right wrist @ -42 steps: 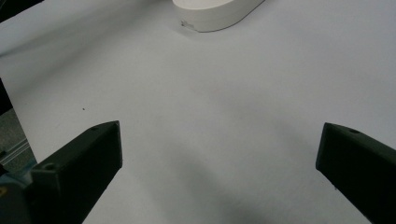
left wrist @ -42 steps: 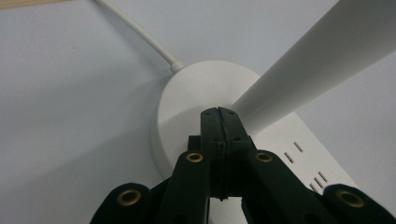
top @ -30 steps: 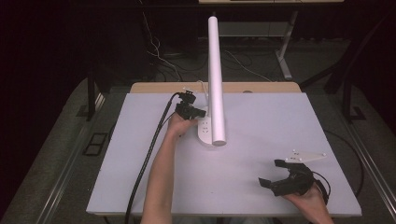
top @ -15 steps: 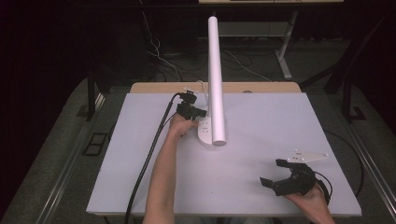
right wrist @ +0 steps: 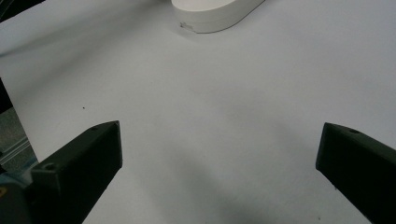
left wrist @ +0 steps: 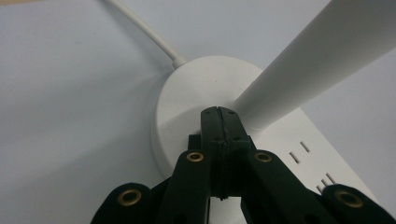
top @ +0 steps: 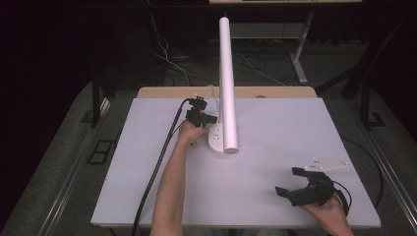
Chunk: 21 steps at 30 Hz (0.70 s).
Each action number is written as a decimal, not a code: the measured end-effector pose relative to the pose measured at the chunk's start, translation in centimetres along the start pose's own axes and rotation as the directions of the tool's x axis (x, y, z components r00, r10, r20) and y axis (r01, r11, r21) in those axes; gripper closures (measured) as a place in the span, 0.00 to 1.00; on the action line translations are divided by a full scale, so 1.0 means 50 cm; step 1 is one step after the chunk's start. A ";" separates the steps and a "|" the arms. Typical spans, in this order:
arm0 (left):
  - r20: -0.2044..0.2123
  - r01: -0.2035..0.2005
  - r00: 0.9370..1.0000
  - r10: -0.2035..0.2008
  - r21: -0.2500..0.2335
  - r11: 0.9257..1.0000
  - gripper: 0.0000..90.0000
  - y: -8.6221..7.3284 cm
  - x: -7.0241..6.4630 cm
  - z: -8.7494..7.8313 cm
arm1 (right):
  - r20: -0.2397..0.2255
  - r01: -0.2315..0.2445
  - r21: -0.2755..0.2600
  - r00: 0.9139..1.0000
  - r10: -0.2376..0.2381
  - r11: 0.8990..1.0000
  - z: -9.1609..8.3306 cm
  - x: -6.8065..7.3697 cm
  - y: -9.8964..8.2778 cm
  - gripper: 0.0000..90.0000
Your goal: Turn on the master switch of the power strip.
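Left gripper (top: 209,119), jaws pressed together and empty, rests its tips on the lamp base (top: 219,140) at the desk's (top: 147,162) twelve o'clock, likely pressing its switch; right gripper (top: 295,184) waits wide at five o'clock.

No text, label, brand or number can be read on anything here. The white lamp base (left wrist: 196,93) carries only small slot marks, and these are not letters.
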State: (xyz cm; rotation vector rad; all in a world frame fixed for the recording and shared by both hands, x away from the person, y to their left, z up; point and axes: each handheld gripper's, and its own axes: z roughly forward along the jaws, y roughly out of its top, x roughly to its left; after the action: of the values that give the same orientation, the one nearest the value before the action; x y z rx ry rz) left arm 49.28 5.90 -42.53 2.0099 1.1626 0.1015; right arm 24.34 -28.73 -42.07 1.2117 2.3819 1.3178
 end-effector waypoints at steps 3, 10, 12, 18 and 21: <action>0.002 0.010 1.000 -0.010 -0.010 1.000 1.00 -0.002 0.000 0.000 | -0.001 0.002 0.005 1.000 -0.002 1.000 0.002 0.003 0.000 0.00; -0.007 -0.049 0.999 0.050 0.030 0.998 1.00 0.001 0.001 -0.011 | 0.002 0.000 0.006 1.000 0.000 1.000 0.002 0.000 0.001 0.00; -0.015 -0.060 0.998 0.060 0.022 0.998 1.00 0.003 0.000 -0.013 | 0.000 -0.007 0.007 1.000 0.007 1.000 0.003 0.000 0.001 0.00; -0.022 -0.078 0.997 0.079 0.011 0.997 1.00 -0.001 0.000 -0.017 | 0.000 0.004 0.011 1.000 -0.004 1.000 0.006 0.000 0.001 0.00; -0.019 -0.074 0.997 0.073 -0.015 0.997 1.00 -0.002 0.001 -0.023 | 0.000 0.000 0.011 1.000 0.000 1.000 0.005 0.000 0.001 0.00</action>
State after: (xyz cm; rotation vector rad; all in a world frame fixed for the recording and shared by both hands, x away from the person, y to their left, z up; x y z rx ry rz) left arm 48.73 6.67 -41.83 2.0416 1.0963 0.1664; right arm 24.47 -28.56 -42.19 1.2148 2.3919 1.3062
